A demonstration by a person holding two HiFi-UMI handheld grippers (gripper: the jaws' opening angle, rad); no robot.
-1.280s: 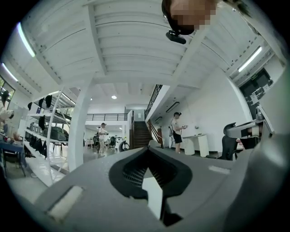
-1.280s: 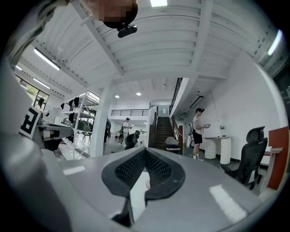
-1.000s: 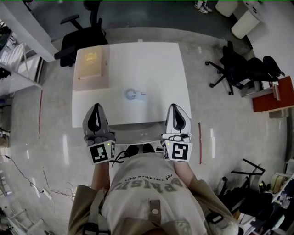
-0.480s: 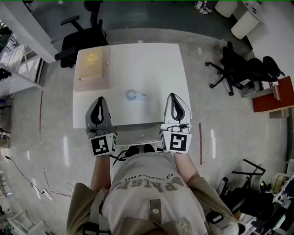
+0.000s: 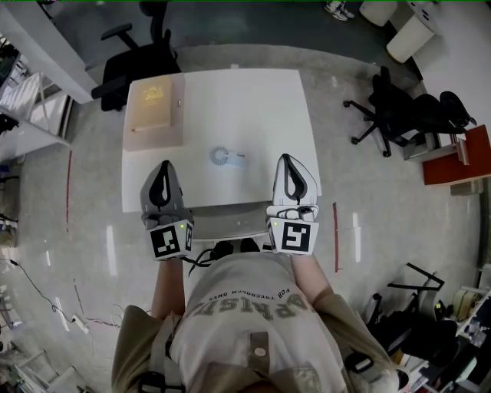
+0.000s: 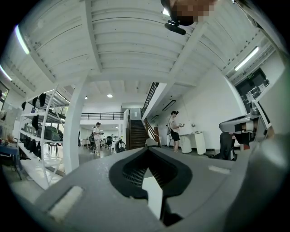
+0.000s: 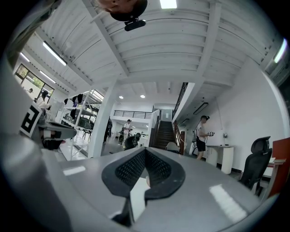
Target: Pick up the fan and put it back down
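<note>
White table [image 5: 261, 100]: one small white fan [image 5: 225, 158], lying near the front middle, untouched. Tan flat box [image 5: 153, 107] at the far left corner, contents not discernible. Left gripper [image 5: 163, 167] and right gripper [image 5: 287, 160]: jaws closed together, empty, flanking the fan.

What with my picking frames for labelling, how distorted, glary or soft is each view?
Head view: wide-angle warp bows the table edges, light streaks glare on the glossy floor, and the pale fan barely contrasts. Left gripper view: heavy fisheye, black corners, bowed ceiling beams. Right gripper view: same fisheye; the ceiling lamp blows out.
</note>
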